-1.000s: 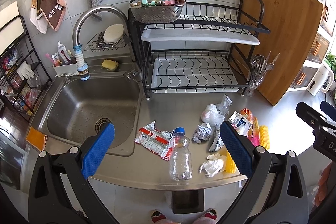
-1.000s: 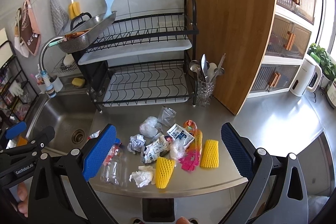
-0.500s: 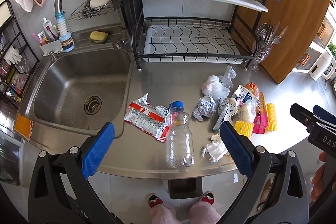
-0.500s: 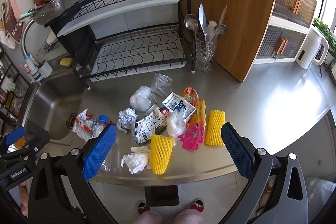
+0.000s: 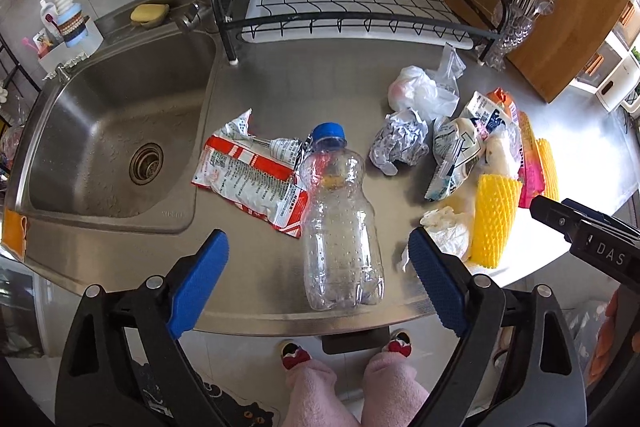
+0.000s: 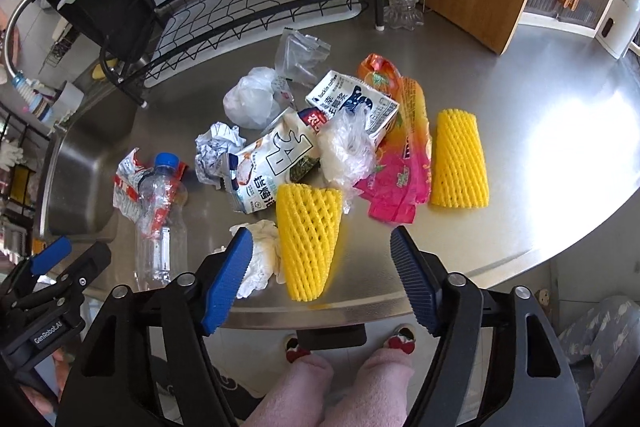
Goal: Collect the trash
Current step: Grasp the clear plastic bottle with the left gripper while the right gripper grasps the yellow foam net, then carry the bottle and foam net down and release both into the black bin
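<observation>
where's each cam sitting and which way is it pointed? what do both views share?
Left wrist: on the left gripper, looking forward and down at the plastic bottle near the counter edge, sink at left; own open blue fingers, pink slippers and the right gripper's tip show.
Right wrist: on the right gripper, facing down at the yellow foam net and crumpled tissue; own open fingers, slippers and the left gripper show.
Shared: bottle, red-and-white wrapper, foam nets, dish rack.
</observation>
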A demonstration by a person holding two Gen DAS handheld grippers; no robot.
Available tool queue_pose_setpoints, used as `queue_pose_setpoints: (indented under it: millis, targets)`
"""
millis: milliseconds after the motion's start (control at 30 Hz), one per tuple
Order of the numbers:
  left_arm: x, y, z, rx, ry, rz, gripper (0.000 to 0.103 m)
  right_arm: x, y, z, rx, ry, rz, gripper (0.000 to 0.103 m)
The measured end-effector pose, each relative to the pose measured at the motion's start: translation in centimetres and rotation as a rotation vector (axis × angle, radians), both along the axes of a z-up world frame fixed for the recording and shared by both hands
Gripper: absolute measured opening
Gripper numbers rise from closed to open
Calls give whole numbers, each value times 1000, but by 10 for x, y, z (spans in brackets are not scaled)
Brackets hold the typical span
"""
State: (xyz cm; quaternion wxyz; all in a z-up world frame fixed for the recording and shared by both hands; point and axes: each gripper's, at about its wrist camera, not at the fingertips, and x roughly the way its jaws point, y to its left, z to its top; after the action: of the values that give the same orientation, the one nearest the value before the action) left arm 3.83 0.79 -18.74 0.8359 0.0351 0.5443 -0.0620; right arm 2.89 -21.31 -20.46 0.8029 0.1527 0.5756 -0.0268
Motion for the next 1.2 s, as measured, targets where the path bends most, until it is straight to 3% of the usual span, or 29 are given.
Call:
queue_pose_setpoints:
  millis: [67, 567, 667, 800, 1000, 1200]
  targets:
    - [3, -1, -10, 1, 19, -4, 85, 3, 3, -9, 21, 14, 7, 53]
    - [35, -10, -67, -18, 121, 1, 82, 19, -1, -54, 68, 81, -28, 53]
    - [44, -14, -77, -22, 146, -3, 74, 21, -5, -59, 69, 94, -34, 53]
    - [51, -15, -89, -46, 183, 6, 60, 23, -10, -65, 83, 104, -43, 38]
    - [54, -17, -94, -52, 187, 0, 59, 25, -9, -67, 97, 98, -36, 15]
    - [48, -20, -85, -67, 169, -8, 59, 24, -2, -51, 86, 50, -13, 13]
